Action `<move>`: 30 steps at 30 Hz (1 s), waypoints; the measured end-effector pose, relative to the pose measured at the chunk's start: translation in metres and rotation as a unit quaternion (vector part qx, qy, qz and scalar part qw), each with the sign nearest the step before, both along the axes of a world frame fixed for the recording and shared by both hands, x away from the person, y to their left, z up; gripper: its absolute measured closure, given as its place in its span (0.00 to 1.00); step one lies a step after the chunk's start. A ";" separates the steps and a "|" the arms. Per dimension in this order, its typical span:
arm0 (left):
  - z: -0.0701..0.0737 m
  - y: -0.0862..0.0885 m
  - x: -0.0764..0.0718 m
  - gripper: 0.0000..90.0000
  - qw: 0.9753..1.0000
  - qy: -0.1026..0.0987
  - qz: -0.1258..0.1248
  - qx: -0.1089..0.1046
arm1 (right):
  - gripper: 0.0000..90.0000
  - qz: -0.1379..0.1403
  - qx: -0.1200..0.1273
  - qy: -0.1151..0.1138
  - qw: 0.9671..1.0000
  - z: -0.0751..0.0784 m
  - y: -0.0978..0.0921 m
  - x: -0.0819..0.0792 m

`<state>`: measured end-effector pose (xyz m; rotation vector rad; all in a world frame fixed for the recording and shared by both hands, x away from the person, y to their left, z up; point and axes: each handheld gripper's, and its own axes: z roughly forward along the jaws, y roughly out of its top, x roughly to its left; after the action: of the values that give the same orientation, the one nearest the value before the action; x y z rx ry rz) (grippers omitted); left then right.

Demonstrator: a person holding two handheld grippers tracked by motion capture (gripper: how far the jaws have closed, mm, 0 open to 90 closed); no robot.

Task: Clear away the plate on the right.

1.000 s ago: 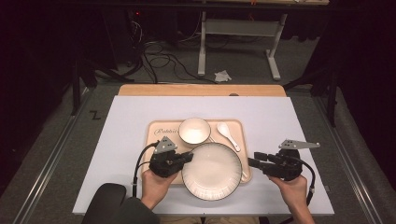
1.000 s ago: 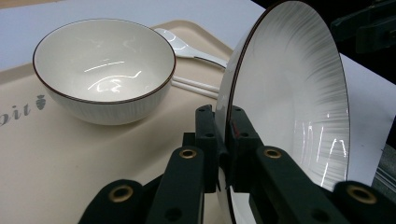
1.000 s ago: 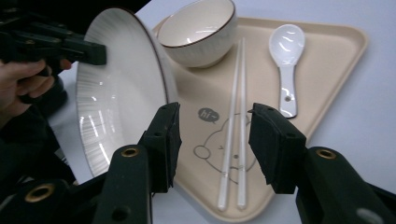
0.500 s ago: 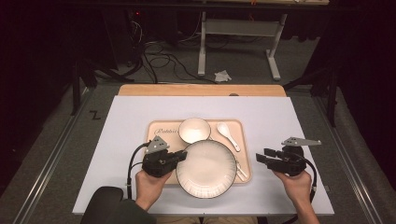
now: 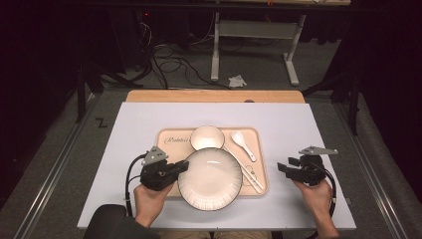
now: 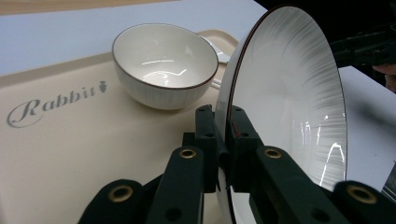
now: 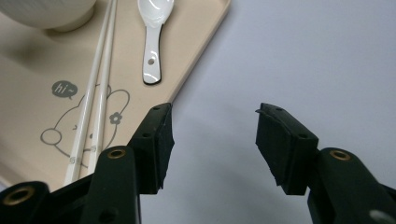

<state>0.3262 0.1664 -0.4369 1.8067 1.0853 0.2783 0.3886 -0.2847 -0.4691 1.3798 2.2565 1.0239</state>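
From the high view, I have the left gripper clamped on the left rim of the large white plate, which sits over the near half of the beige serving tray and overhangs its front edge toward me. I judge the rim grip was chosen because a flat plate offers nothing else for two jaws to bite. Behind the plate, on the same tray, stands the small white bowl. To its right lie the ceramic soup spoon and a pair of chopsticks running diagonally toward the tray's near right corner. My right gripper rests apart over the bare white table, just beside the tray's right edge, holding nothing.

In the left gripper view, the two jaws stand close together with the plate's dark-edged rim pinched between them. The plate appears edge-on and upright here, which I take to be the camera turned with my hand, so I cannot tell whether it is lifted or resting on the tray. The bowl stands beyond it, past the "Rabbit" lettering printed on the tray.

In the right gripper view, the jaws stand wide with only table between them. The tray's corner with its rabbit drawing, the chopsticks and the spoon lie to one side, within easy reach. I suspect this gripper waits there to steady the tray or take the utensils.
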 end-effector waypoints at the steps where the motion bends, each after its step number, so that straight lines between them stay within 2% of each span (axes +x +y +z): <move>1: 0.000 0.003 -0.001 0.95 1.000 0.001 0.004 -0.001 | 0.52 -0.002 0.001 0.001 1.000 0.000 0.000 0.001; 4: -0.002 0.010 -0.002 0.95 1.000 0.007 0.014 0.000 | 0.52 0.001 -0.002 0.004 1.000 -0.003 0.003 0.002; 9: -0.002 0.021 -0.007 0.95 0.999 -0.001 0.033 0.004 | 0.51 0.009 -0.018 0.008 1.000 -0.006 0.007 0.006; 13: -0.004 0.030 -0.008 0.95 0.999 0.004 0.048 -0.003 | 0.51 0.006 -0.014 0.008 1.000 -0.007 0.007 0.007; 17: -0.005 0.037 -0.008 0.95 0.998 0.007 0.064 -0.002 | 0.51 0.005 -0.013 0.009 1.000 -0.007 0.007 0.008; 22: -0.006 0.044 -0.009 0.95 0.996 0.010 0.085 0.003 | 0.51 0.005 -0.012 0.009 1.000 -0.008 0.006 0.010; 30: -0.007 0.056 -0.011 0.94 0.993 0.013 0.121 -0.001 | 0.51 0.010 -0.008 0.005 1.000 -0.008 0.008 0.013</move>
<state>0.3151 0.2228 -0.4438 1.6818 1.3250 0.3986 0.4014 -0.2764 -0.4771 1.3628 2.2849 1.0050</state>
